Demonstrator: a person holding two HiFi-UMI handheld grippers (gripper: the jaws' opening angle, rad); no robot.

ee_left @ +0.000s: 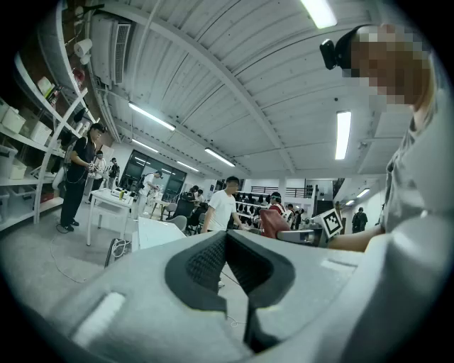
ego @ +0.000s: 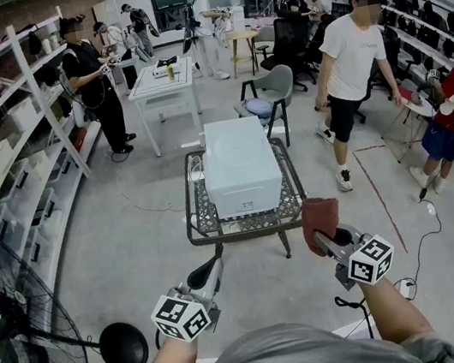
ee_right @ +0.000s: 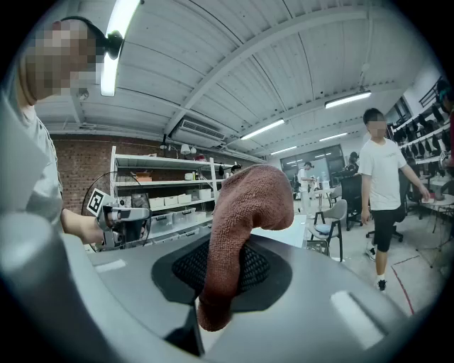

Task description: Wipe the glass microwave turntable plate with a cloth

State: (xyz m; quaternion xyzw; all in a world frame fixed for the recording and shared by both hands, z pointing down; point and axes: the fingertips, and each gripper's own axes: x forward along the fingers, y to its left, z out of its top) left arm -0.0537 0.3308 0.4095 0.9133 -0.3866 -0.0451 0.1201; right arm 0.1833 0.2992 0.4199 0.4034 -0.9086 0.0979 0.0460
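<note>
A white microwave (ego: 241,165) sits on a small metal mesh table (ego: 206,234) straight ahead of me; I see it from above and no glass turntable plate shows. My right gripper (ego: 331,240) is held low in front of the table's right corner, shut on a red-brown cloth (ego: 321,219) that stands up out of the jaws (ee_right: 248,213). My left gripper (ego: 211,271) hovers in front of the table's left corner, shut with nothing in it (ee_left: 228,237). Both grippers are short of the table, apart from the microwave.
A standing fan (ego: 18,326) and its black round base (ego: 123,347) are at my left, with shelving (ego: 8,171) along the left wall. A person in a white shirt (ego: 355,67) walks to the right of the table. A grey chair (ego: 272,90) and a white table (ego: 162,83) stand behind the microwave.
</note>
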